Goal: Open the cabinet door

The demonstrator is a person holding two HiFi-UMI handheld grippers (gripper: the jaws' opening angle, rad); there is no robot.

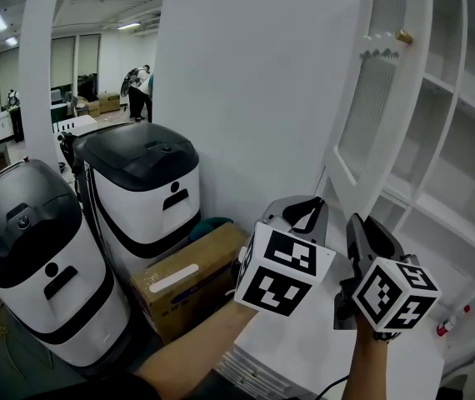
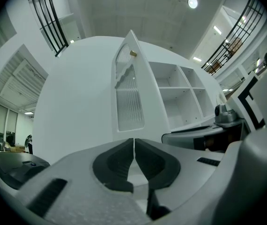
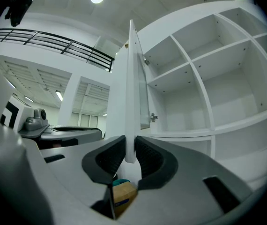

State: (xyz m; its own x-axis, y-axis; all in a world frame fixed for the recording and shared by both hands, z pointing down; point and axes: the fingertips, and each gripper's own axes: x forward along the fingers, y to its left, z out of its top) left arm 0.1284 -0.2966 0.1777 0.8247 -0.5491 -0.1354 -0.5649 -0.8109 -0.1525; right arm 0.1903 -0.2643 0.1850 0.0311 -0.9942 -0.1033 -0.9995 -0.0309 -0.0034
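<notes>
Right hand-held gripper pinches cabinet door bottom edge | left hand-held gripper closed, empty | shelves rightward | cardboard box below half-hidden

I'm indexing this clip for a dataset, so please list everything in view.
cabinet door: one, white, swung open, centre right
knob: one, brass, high on the door
cabinet: one, white, open shelves, right
machines: two, white with black lids, on the floor, left
cardboard box: one, brown, on the floor right of the machines
left tool: one, grey, jaws together, nothing between
right tool: one, grey, clamped on the door's edge
</notes>
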